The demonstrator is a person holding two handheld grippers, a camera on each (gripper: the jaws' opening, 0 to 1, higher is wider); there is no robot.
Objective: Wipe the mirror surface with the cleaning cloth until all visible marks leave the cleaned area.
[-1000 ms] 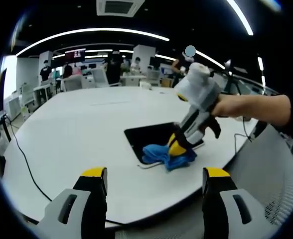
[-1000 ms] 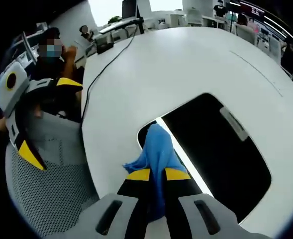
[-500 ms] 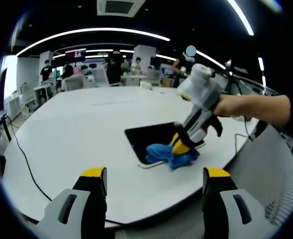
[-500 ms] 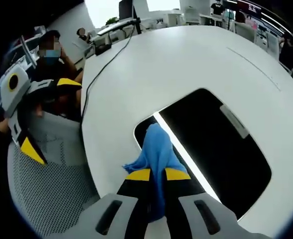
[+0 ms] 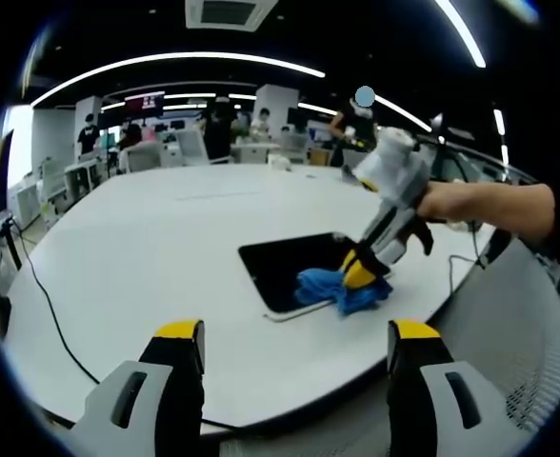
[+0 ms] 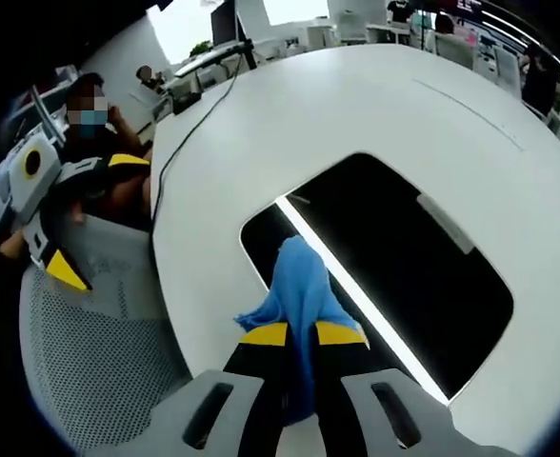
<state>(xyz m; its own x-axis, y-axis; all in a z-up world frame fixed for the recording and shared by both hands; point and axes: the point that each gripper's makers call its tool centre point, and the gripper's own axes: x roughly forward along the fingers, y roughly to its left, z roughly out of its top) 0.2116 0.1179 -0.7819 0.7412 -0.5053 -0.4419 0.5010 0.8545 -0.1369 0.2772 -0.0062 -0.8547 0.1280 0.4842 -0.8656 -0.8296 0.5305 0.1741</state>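
The blue cleaning cloth (image 6: pixel 302 286) covers part of the mirror (image 6: pixel 394 276) — any marks beneath it cannot be seen. Its lower end is hidden between the right gripper (image 6: pixel 301 335) jaws. The people at the far desks (image 5: pixel 213 129) — too small to make out.

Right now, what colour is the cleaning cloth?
Blue; the cloth shows best in the right gripper view.

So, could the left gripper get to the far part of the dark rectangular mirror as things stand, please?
Probably yes: the left gripper is open and held back off the white table, and the mirror's far part lies bare; the right gripper holds the blue cloth at the near edge.
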